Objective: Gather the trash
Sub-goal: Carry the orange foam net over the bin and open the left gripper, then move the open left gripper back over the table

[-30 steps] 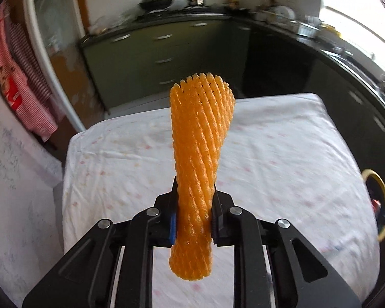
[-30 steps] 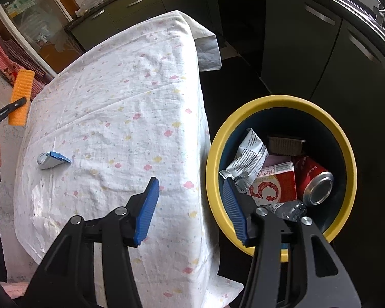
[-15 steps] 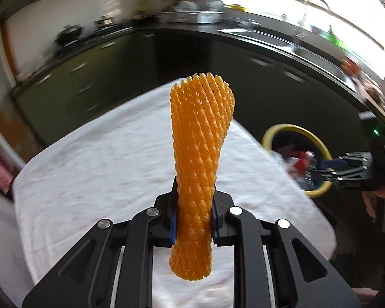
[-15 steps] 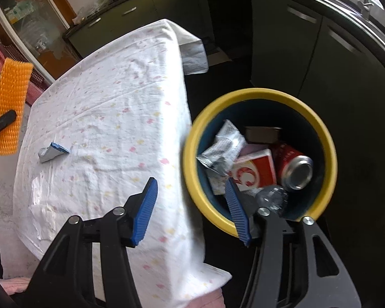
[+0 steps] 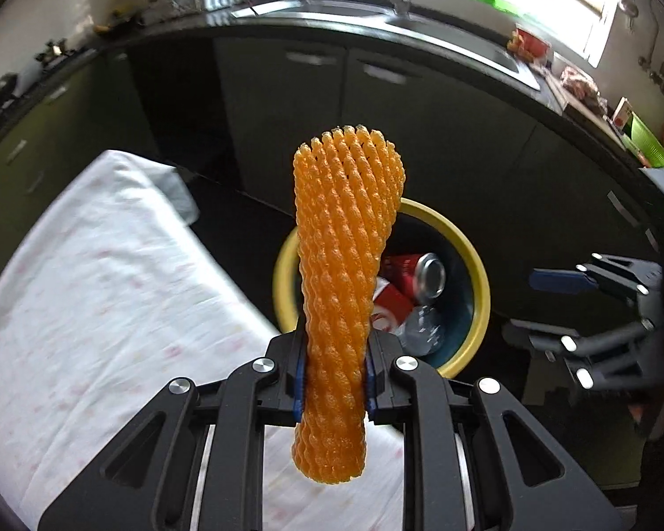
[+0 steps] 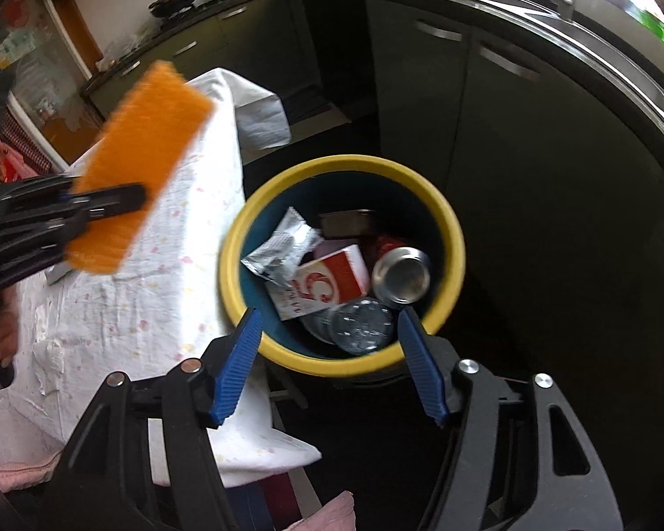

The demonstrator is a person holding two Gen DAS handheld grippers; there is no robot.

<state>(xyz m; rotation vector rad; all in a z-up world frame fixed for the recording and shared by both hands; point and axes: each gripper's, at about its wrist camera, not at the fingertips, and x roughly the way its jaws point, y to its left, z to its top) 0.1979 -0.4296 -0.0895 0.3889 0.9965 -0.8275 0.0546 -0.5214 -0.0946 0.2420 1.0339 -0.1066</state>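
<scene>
Two tongs: left tongs (image 5: 334, 391) are pinching the orange foam net (image 5: 345, 274); right tongs (image 6: 330, 365), empty, have been widening; released early, it might miss the yellow-rimmed bin (image 6: 451, 230).

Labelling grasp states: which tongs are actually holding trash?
The left tongs, shut on the orange foam net. The right tongs are open, nothing between them, over the bin.

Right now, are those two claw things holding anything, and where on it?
The left gripper pinches an orange foam net sleeve near its lower end. The right gripper holds nothing.
</scene>
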